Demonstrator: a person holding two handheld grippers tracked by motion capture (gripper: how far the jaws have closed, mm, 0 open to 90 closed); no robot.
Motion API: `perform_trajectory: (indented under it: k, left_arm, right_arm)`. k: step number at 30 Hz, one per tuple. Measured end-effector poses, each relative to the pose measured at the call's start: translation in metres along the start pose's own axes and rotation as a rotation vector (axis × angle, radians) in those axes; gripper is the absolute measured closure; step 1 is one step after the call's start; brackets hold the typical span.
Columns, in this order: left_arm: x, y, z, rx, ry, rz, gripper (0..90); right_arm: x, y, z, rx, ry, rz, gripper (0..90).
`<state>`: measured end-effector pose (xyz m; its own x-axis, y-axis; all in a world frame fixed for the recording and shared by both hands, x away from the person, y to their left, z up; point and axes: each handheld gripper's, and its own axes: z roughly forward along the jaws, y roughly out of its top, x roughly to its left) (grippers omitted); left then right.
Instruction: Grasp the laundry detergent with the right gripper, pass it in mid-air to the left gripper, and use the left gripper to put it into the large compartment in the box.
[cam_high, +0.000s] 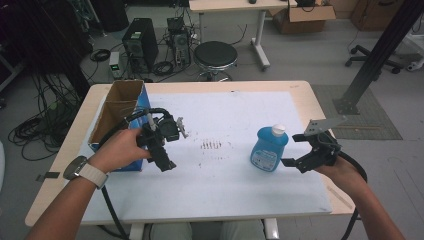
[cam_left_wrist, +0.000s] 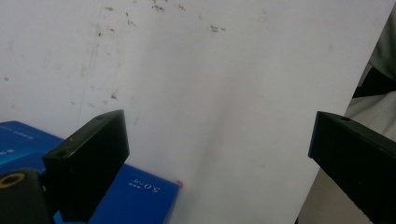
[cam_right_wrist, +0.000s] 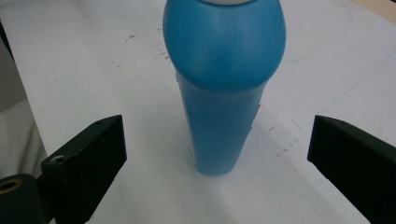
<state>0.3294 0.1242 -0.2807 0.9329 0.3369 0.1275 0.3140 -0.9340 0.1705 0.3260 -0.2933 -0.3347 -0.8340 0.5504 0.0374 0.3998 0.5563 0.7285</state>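
Blue bottle (cam_high: 269, 149) standing upright on the white table cover (cam_high: 235, 120), just ahead of the right gripper (cam_high: 296, 150) and centred between its wide-open, empty jaws without touching either; left gripper (cam_high: 175, 145), likewise wide open and empty, beside the blue box (cam_high: 122, 112).

A light wooden counter (cam_high: 300, 92) carries a white sheet (cam_high: 235, 120) over most of its top, and on that sheet stand an open blue cardboard box (cam_high: 122, 107) at the left and an upright blue bottle (cam_high: 269, 150) at the right.
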Motion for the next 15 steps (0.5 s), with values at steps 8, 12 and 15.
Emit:
perform_trajectory:
  k: [8, 12, 15]
  left_arm:
    - [0.001, 0.001, 0.001, -0.002, 0.000, 0.005, 5.6]
    - [0.001, 0.001, 0.002, -0.006, -0.002, 0.000, 5.6]
    - [0.001, 0.001, 0.002, -0.004, -0.003, 0.002, 5.5]
  right_arm:
    - [0.000, -0.010, 0.006, -0.040, 0.002, 0.012, 4.4]
    - [0.000, -0.015, 0.009, -0.064, 0.001, 0.014, 4.5]
    - [0.000, -0.019, 0.011, -0.084, -0.001, 0.010, 4.7]
